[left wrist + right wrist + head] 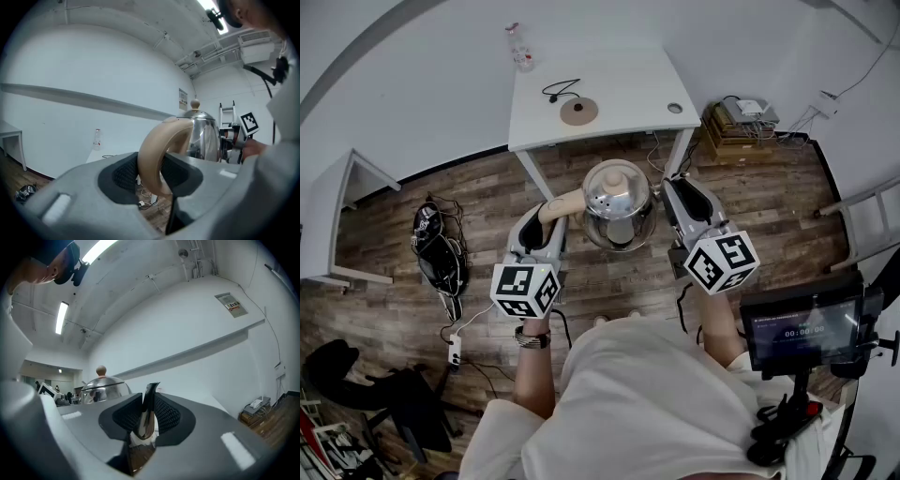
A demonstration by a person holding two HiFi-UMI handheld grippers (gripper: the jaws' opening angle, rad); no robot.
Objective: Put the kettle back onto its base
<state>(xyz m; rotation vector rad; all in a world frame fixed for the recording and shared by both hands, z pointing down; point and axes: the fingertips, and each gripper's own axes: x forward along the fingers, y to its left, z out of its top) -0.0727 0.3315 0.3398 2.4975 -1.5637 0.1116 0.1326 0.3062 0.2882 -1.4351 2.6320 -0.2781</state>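
Observation:
A steel kettle with a knobbed lid hangs in the air in front of the white table. Its round wooden-coloured base lies on the table with a black cord beside it. My left gripper is shut on the kettle's beige curved handle. In the left gripper view the handle sits between the dark pads, with the kettle body behind it. My right gripper is shut on the kettle's spout; the right gripper view shows the thin shiny spout pinched between the pads, the lid to its left.
A clear bottle stands at the table's far left corner. On the wood floor are a black bag with cables, a power strip and stacked boxes. A screen on a stand is at my right, another white desk at far left.

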